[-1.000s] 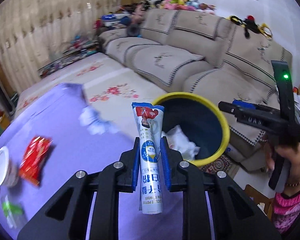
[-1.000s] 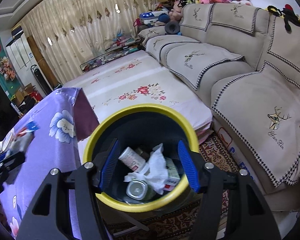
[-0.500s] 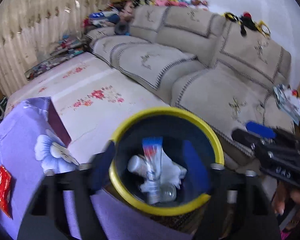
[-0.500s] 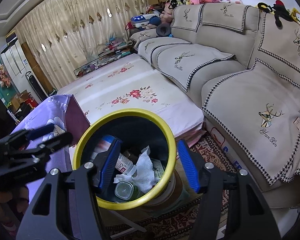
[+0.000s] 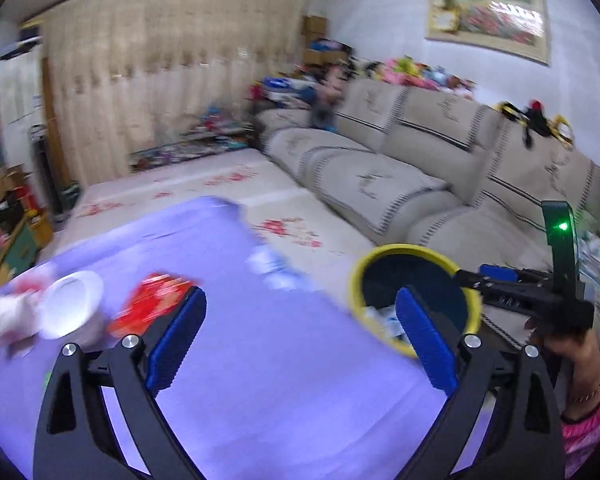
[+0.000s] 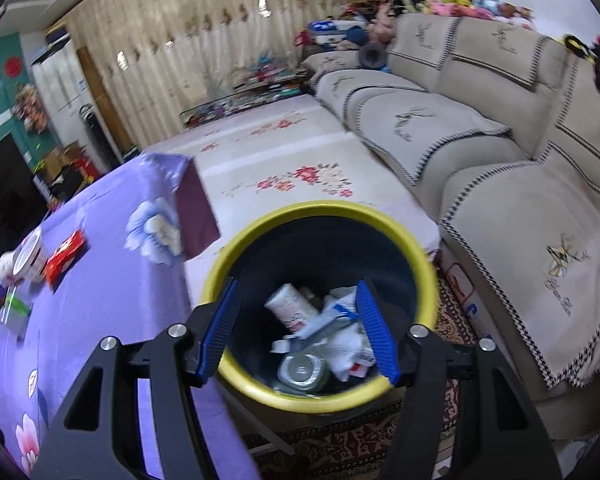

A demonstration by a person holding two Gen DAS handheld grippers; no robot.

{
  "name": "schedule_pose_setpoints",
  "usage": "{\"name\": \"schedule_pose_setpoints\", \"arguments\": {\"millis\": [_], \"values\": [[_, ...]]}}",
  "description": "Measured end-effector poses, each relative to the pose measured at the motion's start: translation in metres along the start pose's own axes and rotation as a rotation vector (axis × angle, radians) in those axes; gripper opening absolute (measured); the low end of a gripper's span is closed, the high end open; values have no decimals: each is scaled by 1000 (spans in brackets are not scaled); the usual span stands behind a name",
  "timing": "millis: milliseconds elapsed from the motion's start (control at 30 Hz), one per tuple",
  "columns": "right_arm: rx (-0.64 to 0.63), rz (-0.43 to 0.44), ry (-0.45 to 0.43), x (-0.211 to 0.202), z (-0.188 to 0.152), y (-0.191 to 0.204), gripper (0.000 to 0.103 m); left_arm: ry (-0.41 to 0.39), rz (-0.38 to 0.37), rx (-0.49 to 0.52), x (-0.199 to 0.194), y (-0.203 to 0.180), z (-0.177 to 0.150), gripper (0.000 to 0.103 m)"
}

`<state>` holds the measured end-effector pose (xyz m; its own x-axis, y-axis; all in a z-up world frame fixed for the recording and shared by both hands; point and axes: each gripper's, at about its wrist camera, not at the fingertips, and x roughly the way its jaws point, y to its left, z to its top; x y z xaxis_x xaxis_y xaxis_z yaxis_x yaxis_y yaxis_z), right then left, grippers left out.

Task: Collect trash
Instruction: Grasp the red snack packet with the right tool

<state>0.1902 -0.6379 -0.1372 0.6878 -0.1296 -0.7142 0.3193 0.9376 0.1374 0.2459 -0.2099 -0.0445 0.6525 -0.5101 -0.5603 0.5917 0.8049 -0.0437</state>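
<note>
My left gripper is open and empty above the purple tablecloth. A red wrapper and a white paper cup lie on the cloth to its left, blurred. The yellow-rimmed dark bin stands at the table's right edge. My right gripper is open and empty right over the bin, which holds a tube, tissue and a can. The right gripper also shows in the left wrist view. The red wrapper and the cup show in the right wrist view too.
A beige sofa runs along the right. A low bed with floral cloth lies behind the bin. A green packet lies on the table's left. A patterned rug is under the bin.
My left gripper held a tube, opened over the bin and dropped it in, then swung back left over the table. The right gripper stayed open above the bin.
</note>
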Motion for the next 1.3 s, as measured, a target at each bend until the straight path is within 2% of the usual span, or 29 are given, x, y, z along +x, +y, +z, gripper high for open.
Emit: {"name": "schedule_pose_setpoints", "arguments": {"millis": [100,233,500,667,867,1100,1233,1267,1300], "values": [[-58,30,11,5,4,30,58,-17,91,-61,-29,46,-22,97],[-134,68,22,10,7,74,59,-21,255,-112,-58,108,-57,97],[-287,171,55,28,15,180,59,-59,467,-242,-87,208,-112,97],[-342,208,81,54,21,238,59,-52,479,-283,-88,237,-130,97],[-324,217,150,105,39,291,59,-40,445,-287,-80,233,-130,97],[-223,172,220,144,45,298,58,-42,439,-269,-80,213,-123,97],[-190,191,252,154,40,298,59,-35,429,-275,-79,212,-122,97],[-185,195,247,154,39,299,57,-34,427,-275,-79,211,-122,97],[-186,199,240,154,38,301,49,-35,426,-273,-79,211,-122,97]]}}
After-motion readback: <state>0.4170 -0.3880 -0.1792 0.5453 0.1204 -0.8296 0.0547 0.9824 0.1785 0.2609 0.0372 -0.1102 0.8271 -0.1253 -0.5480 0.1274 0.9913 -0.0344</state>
